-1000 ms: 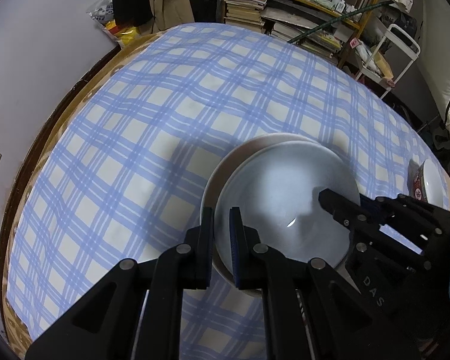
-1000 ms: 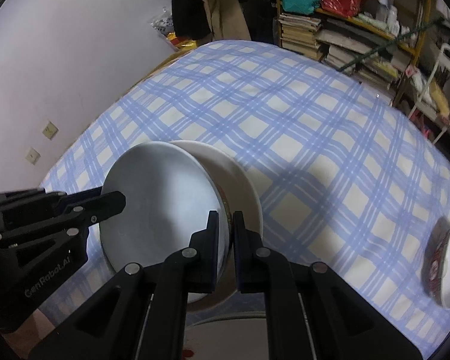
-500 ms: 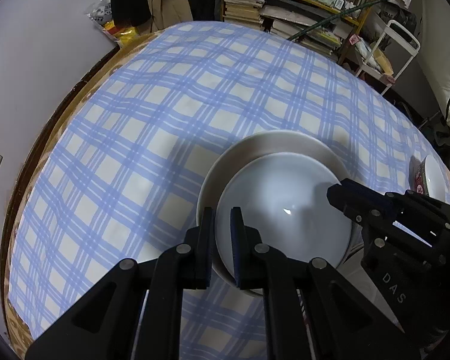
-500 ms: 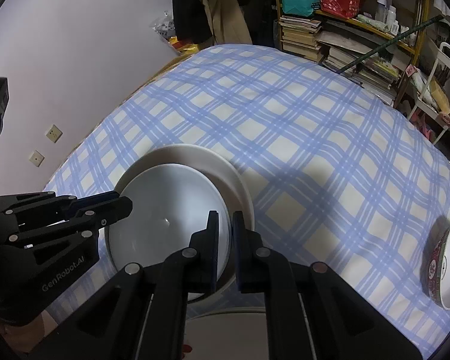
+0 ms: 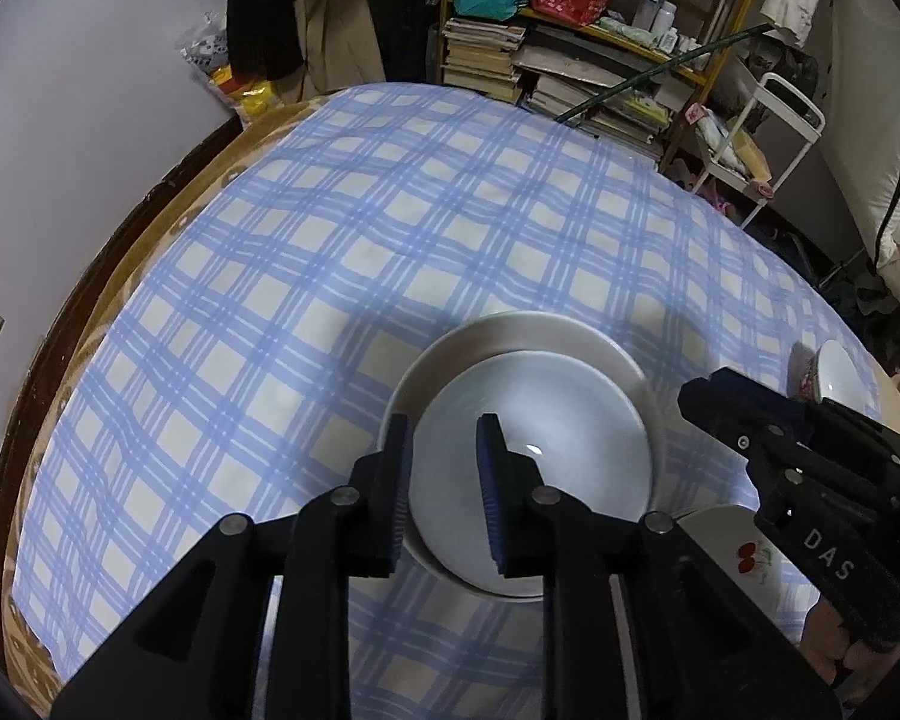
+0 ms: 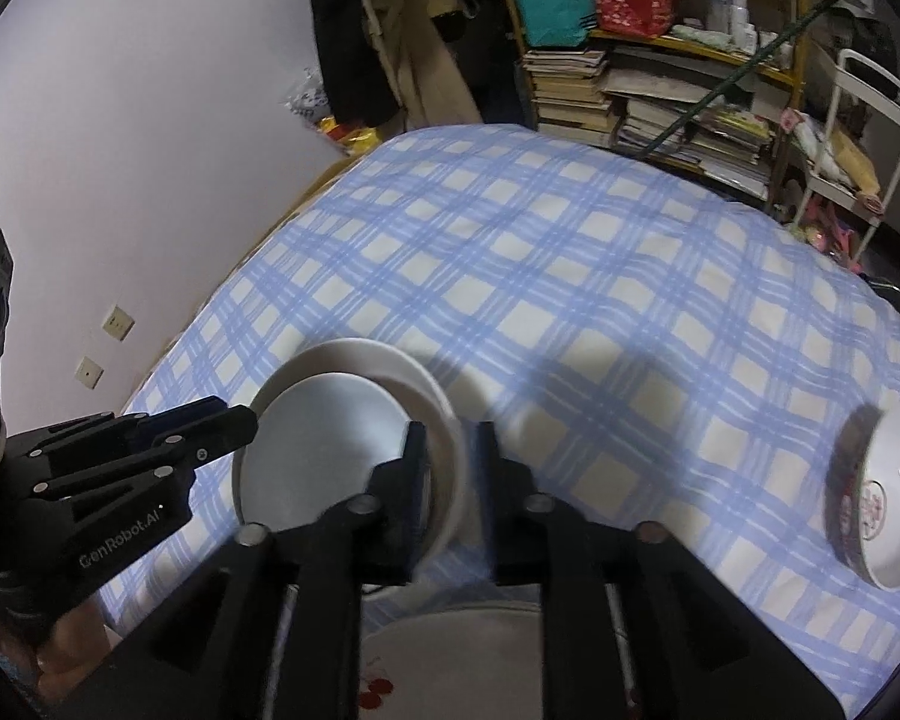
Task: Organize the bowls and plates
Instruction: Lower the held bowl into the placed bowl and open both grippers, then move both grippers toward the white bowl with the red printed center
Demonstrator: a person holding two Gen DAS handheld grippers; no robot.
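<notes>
Blue-checked tablecloth [image 5: 390, 228] before cluttered bookshelf [image 5: 570, 60]

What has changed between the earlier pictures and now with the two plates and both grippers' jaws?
The pale blue plate, tilted a second ago, now lies flat on the larger cream plate. Both the left gripper and right gripper have just opened their jaws, releasing its rim. The patterned bowl stayed put.

We look steeply down from both wrists, close over the checked tablecloth [image 5: 390, 252], the left view from the stacked plates' [image 5: 528, 420] left rim, the right from their right, both facing the bookshelf [image 6: 660, 84] wall.
</notes>
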